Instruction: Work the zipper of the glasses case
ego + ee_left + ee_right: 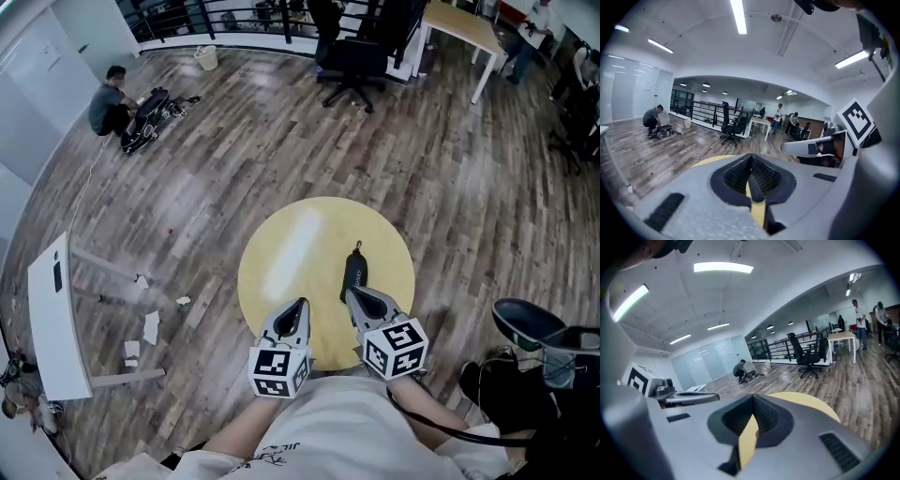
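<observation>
The left gripper (pixel 301 304) has its jaws pressed together with nothing between them. Its own view (pixel 751 159) shows the dark ribbed pads (pixel 736 176) meeting at the tips, with only a sliver of yellow table (pixel 758 213) showing through the gap lower down. It hangs over the near edge of the round yellow table (pixel 309 239), left of the glasses case and apart from it.

The right gripper (pixel 351 292) is closed in the same way. In its own view (pixel 752 400) the tips meet and hold nothing, and the table top (pixel 806 404) shows beyond them. In the head view its tip lies right at the near end of the glasses case (pixel 354 272); whether they touch cannot be told. Each gripper carries its marker cube close to the person's body, the left cube (pixel 278 371) and the right cube (pixel 395 348).

The glasses case is black and narrow. It lies on the right half of the table, pointing away from the person, with its zipper pull (pixel 357 248) at the far end.

Around the table is a wood floor (pixel 450 169). A white table (pixel 56 319) and paper scraps (pixel 150 328) lie to the left. Far left, a person (pixel 108 98) crouches by a black bag (pixel 150 117). A black office chair (pixel 352 61) and a pale desk (pixel 464 26) stand at the far side.
</observation>
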The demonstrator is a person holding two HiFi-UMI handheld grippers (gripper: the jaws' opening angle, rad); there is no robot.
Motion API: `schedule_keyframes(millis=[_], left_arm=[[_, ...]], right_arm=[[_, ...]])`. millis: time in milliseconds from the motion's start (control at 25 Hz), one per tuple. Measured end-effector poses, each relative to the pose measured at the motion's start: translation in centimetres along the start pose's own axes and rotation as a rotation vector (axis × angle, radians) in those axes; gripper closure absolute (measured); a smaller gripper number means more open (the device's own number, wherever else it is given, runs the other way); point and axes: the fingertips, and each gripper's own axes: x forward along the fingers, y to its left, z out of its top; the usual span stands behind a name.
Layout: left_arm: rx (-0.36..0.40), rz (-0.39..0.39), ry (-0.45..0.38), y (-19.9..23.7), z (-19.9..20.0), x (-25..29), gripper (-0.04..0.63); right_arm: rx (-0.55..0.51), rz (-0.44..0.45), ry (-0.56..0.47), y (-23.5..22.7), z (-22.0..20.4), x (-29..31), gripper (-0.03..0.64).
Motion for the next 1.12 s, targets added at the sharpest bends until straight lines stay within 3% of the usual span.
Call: schedule_keyframes(millis=[320,800,1120], left_arm=[[0.009,0.011,-0.023,-0.1,1.2,-1.0,0.589],[0.027,-0.016,-0.007,-1.8,0.3,-1.5,0.589],[0.036,-0.008,-0.013,-2.2,0.2,-2.3,0.589]], right_arm=[[-0.033,0.029,0.019,2.5,-0.1,0.5,0.617],[-0.013,-0.014,-0.005,1.6,-0.8,-1.6,0.617],[-0.019,0.005,-0.006,2.5,-1.3,-2.4,0.617]])
